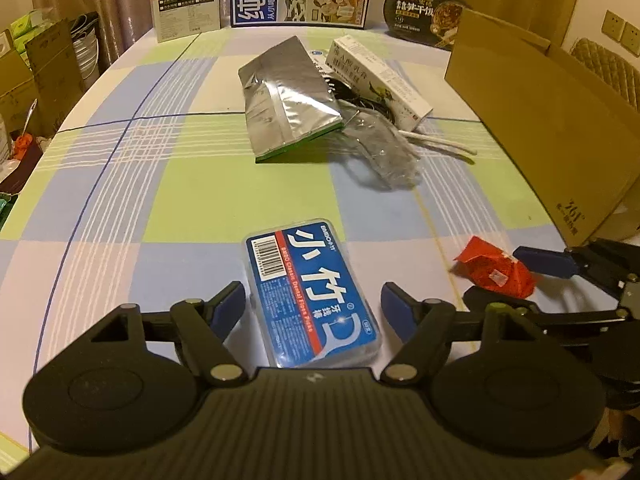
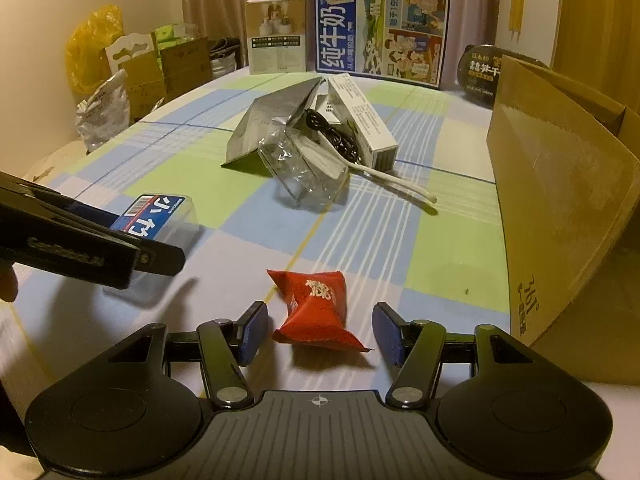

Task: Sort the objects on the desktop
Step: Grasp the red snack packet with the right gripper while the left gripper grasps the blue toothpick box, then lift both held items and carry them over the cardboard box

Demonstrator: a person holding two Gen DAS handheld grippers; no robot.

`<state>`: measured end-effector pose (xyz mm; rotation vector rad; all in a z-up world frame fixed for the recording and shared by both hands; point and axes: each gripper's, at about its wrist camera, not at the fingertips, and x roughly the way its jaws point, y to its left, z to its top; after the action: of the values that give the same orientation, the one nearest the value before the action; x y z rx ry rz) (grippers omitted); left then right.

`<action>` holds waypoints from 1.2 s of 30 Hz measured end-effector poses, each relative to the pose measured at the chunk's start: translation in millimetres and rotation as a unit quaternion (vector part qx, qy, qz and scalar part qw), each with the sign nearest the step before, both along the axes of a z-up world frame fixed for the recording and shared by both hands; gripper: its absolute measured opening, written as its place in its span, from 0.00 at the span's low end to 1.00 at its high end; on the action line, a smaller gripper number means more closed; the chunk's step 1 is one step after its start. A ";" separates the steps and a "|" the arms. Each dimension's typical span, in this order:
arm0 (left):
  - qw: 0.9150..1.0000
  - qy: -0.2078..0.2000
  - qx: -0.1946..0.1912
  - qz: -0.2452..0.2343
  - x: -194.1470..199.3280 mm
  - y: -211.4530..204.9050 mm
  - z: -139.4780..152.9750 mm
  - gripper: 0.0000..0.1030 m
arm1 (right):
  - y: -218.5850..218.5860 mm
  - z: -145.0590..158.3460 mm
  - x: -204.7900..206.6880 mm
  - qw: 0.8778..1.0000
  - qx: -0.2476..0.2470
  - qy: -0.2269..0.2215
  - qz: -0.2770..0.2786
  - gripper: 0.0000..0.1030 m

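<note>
A blue dental floss box [image 1: 310, 292] lies on the checked tablecloth between the open fingers of my left gripper [image 1: 314, 310], which do not touch it. It also shows in the right wrist view [image 2: 160, 216], partly behind the left gripper. A red snack packet [image 2: 318, 310] lies between the open fingers of my right gripper [image 2: 320, 332], untouched. In the left wrist view the packet [image 1: 496, 266] sits between the right gripper's blue pads [image 1: 540, 260].
Mid-table lies a pile: a silver foil bag [image 1: 288, 96], a white carton [image 1: 380, 76], a black cable [image 2: 334, 136], a clear plastic container [image 2: 304, 168] and a white spoon [image 2: 394, 180]. A big cardboard box [image 2: 560, 184] stands at the right. Upright boxes [image 2: 380, 28] line the far edge.
</note>
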<state>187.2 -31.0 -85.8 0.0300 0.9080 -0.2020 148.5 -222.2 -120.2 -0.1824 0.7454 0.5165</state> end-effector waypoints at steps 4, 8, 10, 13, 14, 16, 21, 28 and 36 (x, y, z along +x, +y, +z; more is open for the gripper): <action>1.000 0.003 0.013 0.000 -0.1 -0.6 -2.8 0.57 | 0.4 -1.2 0.5 1.000 0.001 -0.005 0.003 0.53; 1.000 0.006 0.013 0.002 -4.0 1.8 -3.3 0.53 | 2.5 -0.8 1.6 1.000 0.000 -0.006 0.007 0.47; 1.000 0.008 0.014 -0.001 -6.9 2.0 -2.7 0.52 | 3.1 0.3 0.8 1.000 -0.002 -0.008 0.012 0.34; 1.000 0.009 0.014 -0.004 -12.5 2.7 -1.2 0.52 | 3.9 1.9 -0.5 1.000 -0.007 -0.005 0.019 0.29; 1.000 0.009 0.014 -0.005 -14.7 2.7 -0.6 0.52 | 3.4 2.7 -1.4 1.000 -0.008 -0.005 0.018 0.27; 1.000 0.009 0.015 -0.008 -18.4 2.0 1.0 0.52 | 1.7 5.5 -4.2 1.000 -0.009 -0.008 0.016 0.26; 1.000 0.007 0.013 -0.014 -29.0 -1.6 8.1 0.52 | -0.7 15.2 -12.9 1.000 -0.012 -0.017 0.011 0.26; 1.000 -0.009 0.012 -0.026 -43.7 -9.6 27.1 0.52 | -8.6 35.3 -27.4 0.999 -0.009 -0.032 0.000 0.26; 0.999 -0.017 0.000 -0.032 -63.3 -17.9 49.5 0.52 | -24.9 58.3 -49.8 0.999 -0.001 -0.050 -0.019 0.26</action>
<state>123.9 -48.9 -36.3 0.0626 0.8732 -0.2605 98.7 -247.1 -61.9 -0.1950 0.6514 0.4677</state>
